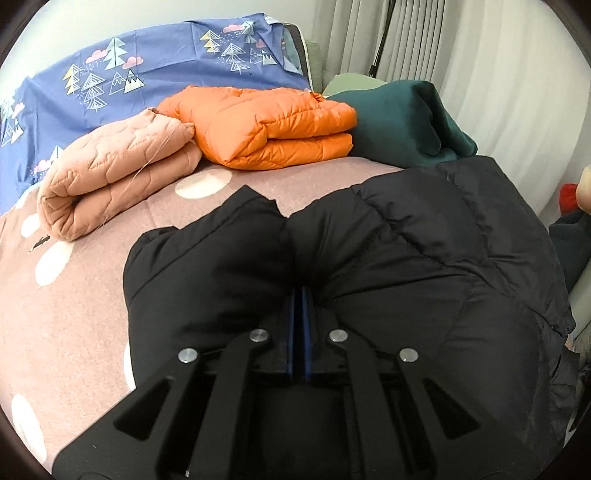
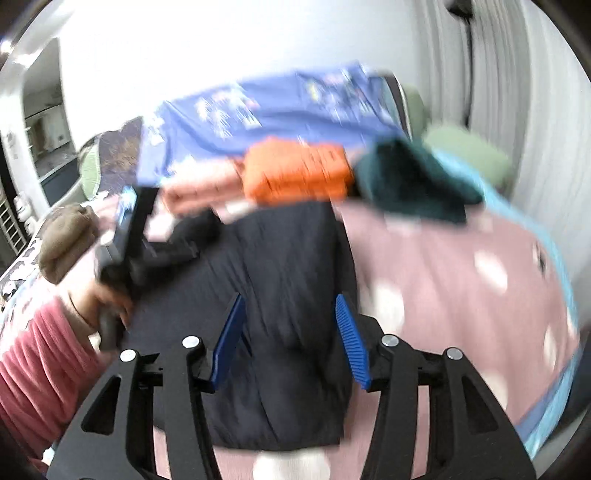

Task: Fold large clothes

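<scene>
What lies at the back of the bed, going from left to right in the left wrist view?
pink quilted jacket → orange jacket → green garment

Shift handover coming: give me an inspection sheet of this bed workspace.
Surface: pink spotted bedspread.
Job's things: black padded jacket lying on it.
Clutter: folded peach quilted jacket, orange jacket and green garment at the back; blue patterned sheet behind.
Grippers: left claw shut on the black jacket; right claw open above it, holding nothing.
Cables: black cord by the curtain.
Surroundings: white wall, blurred doorway.
</scene>
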{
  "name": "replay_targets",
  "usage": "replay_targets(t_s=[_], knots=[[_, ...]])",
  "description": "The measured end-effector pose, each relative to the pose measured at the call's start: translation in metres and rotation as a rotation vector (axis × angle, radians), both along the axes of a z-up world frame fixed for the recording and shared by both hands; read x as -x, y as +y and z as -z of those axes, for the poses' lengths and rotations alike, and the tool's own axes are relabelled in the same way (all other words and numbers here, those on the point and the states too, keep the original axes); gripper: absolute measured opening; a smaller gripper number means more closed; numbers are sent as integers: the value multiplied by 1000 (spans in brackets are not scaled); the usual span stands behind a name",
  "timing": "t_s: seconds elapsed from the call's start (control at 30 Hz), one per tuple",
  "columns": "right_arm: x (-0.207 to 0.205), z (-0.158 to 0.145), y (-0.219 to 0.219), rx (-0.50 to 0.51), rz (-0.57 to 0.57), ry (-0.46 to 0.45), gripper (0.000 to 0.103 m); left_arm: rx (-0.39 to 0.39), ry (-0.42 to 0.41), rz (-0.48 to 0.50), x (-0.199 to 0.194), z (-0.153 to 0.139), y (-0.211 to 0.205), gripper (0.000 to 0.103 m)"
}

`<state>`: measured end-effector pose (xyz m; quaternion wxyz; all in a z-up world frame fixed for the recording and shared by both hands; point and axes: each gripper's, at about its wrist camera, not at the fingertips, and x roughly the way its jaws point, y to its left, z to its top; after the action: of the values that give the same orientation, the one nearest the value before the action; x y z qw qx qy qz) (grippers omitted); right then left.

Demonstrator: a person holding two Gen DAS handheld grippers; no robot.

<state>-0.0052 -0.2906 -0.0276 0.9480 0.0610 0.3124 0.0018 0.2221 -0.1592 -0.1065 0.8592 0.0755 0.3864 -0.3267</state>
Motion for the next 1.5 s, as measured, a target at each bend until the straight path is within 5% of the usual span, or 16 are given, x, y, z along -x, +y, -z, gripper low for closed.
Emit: replay_targets(t_s=[0.2,0.3,0.33,0.43,0.67,0.77,0.87,1.0,1.5], knots=[[-92,11,10,56,-61,27,32,31,10,14,-1,-1,2,4],[-138,61,-8,91,37,193,31,53,9,26,-1,0,5,4],[-149,84,-23,-6,47,236,31,77,12,34,-2,1,7,4],[-146,103,-41,-129,60,236,31,177,60,55,-12,5,14,5],[-137,104,-21,1,68,194,31,340,155,43,-25,3,39,5],[-137,107,-24,-13,67,188,31,408,109,-3,-22,-20,53,12],[-137,107,-25,-7,68,189,31,372,65,-34,-29,-29,52,18],[-139,109,-27,-35,75,188,31,183,88,-38,-48,8,28,13],[-141,111,-26,-27,75,186,31,186,96,-47,-46,23,23,12]])
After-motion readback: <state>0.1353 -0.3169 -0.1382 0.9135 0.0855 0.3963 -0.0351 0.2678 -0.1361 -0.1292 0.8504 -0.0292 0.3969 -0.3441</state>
